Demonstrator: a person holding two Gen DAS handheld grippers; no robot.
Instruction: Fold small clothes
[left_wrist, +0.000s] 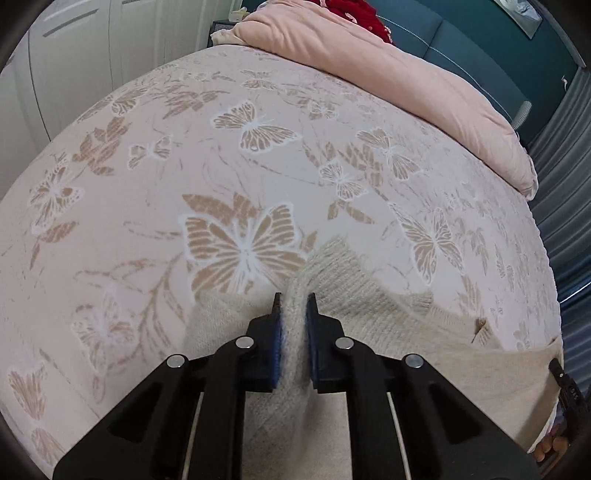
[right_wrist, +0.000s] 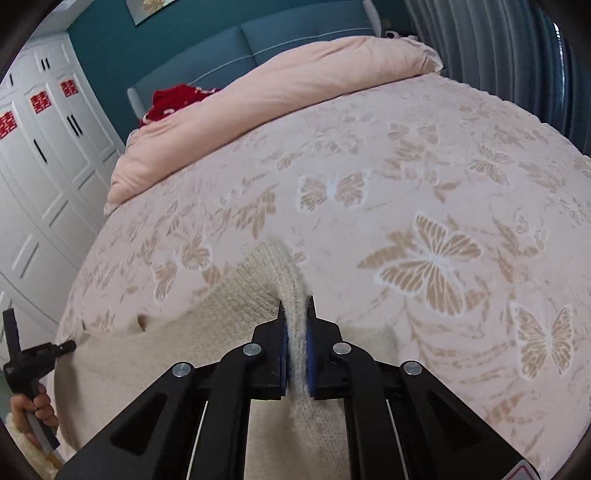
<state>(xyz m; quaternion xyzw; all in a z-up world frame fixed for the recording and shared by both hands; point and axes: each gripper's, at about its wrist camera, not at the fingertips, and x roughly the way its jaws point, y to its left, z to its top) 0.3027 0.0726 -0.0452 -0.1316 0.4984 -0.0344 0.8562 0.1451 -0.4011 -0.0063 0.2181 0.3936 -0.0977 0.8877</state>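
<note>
A cream knitted sweater (left_wrist: 369, 306) lies on a bed with a pink butterfly-patterned cover (left_wrist: 221, 155). My left gripper (left_wrist: 294, 299) is shut on a raised fold of the knit, which bunches between its blue pads. In the right wrist view the same sweater (right_wrist: 229, 295) spreads to the left, and my right gripper (right_wrist: 295, 302) is shut on its ribbed edge. The other gripper (right_wrist: 37, 354) shows at the far left of that view, held by a hand (right_wrist: 35, 406), at the sweater's other end.
A pink duvet (right_wrist: 258, 107) is heaped along the head of the bed, with something red (right_wrist: 173, 99) behind it. White wardrobes (right_wrist: 48, 147) stand to one side, pleated curtains (right_wrist: 498, 48) to the other. The bed's edge (left_wrist: 550, 258) runs close by the sweater.
</note>
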